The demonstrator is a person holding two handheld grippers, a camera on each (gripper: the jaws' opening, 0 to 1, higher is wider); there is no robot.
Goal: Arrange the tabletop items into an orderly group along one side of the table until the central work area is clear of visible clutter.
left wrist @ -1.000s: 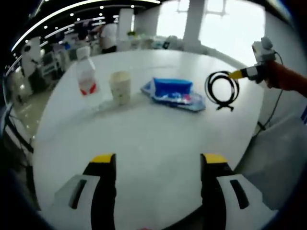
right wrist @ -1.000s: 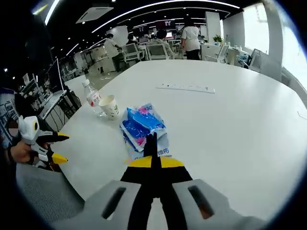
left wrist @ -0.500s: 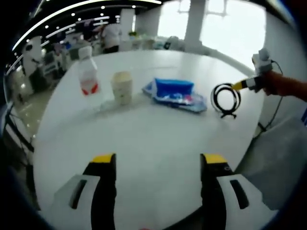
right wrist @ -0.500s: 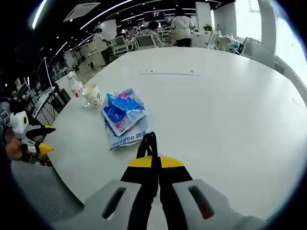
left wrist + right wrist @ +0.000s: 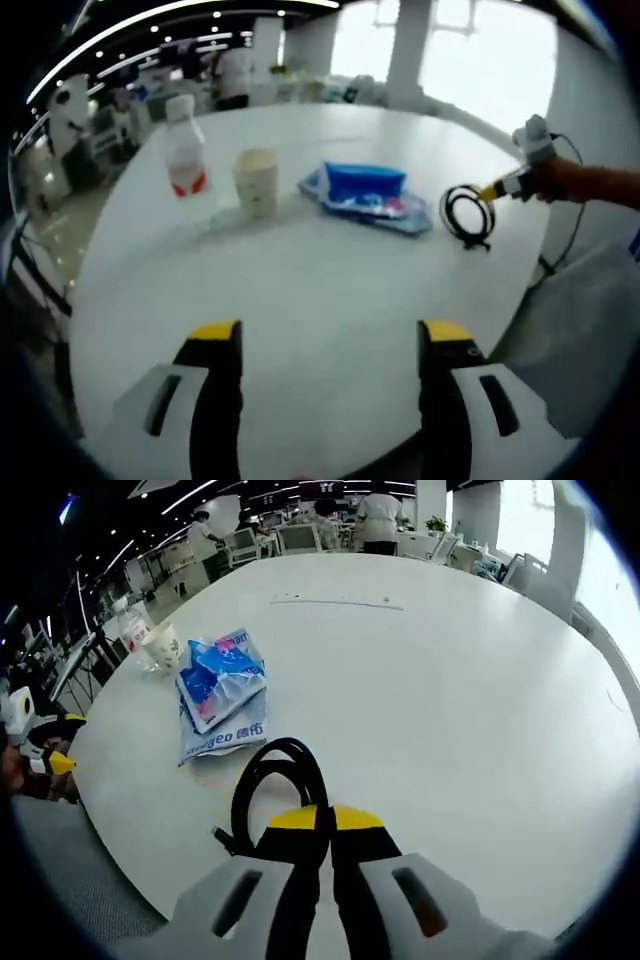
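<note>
One round white table (image 5: 300,290), bearing four items in a row along one side. Largest: one blue-and-white packet (image 5: 362,192), flat, in the middle of the row. Next: one coiled black cable (image 5: 277,780), at the row's end just beside the packet, lying near the table edge. Then one clear water bottle (image 5: 184,158) with a red label, upright at the other end. Smallest: one paper cup (image 5: 256,181), upright between bottle and packet.

Right gripper (image 5: 323,825): jaws pressed together, pinching the near part of the cable loop; seen from the left gripper view at far right, held in a hand. Left gripper (image 5: 330,335): jaws spread wide over bare tabletop, holding nothing, well apart from the row.
</note>
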